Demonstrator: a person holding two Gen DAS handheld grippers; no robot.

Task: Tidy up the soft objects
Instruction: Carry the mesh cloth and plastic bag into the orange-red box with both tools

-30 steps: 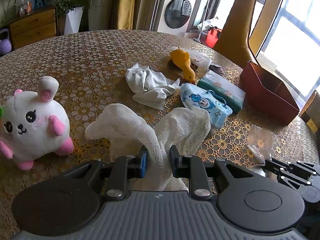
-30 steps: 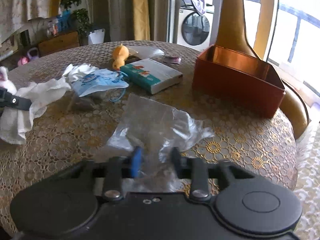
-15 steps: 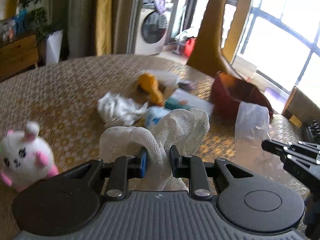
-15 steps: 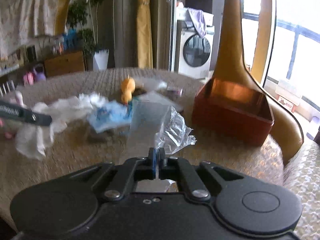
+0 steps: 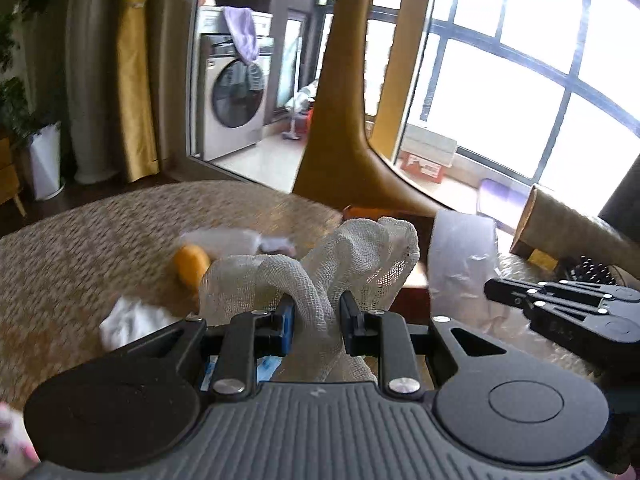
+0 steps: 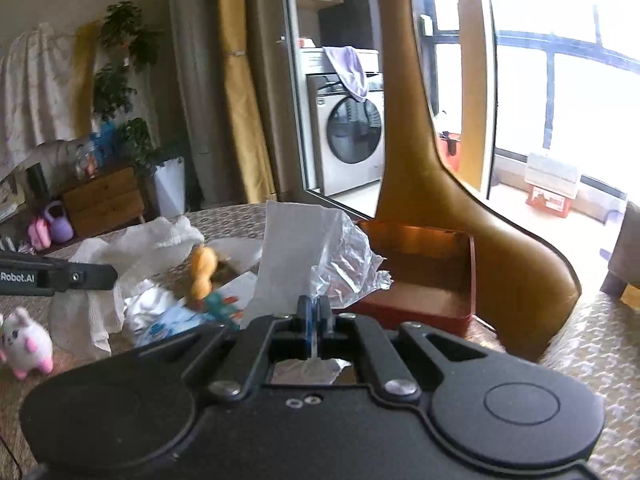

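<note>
The biggest risk here is the clear plastic bag point(image 6: 320, 252) sliding out of the right gripper point(image 6: 314, 312). Its jaws are clenched flat on only a thin lower edge of the film, and slick plastic pinched that narrowly can pull free if the hand swings or the bag catches on something. The gauze cloth point(image 5: 340, 268) is safer: the left gripper point(image 5: 316, 316) grasps a thick twisted bunch of it between its pads. Its loose folds, though, hang below and could drag across the yellow duck toy point(image 6: 202, 272) or the white rag point(image 5: 132, 320) on the table and snag or shift them. The two grippers are also near each other (the right one's fingers show at the edge of the left view), so the cloth and bag could tangle, or the tools could knock together over the red box point(image 6: 424, 276).

The cloth is an off-white, open-weave gauze, limp and bunched, held above the table point(image 5: 100, 240) with the red box just behind it. The bag is thin, crinkled and see-through, standing up from the jaws, also off the table and in front of the box. A pink-and-white plush toy point(image 6: 24, 344) sits on the table, well apart from both.
</note>
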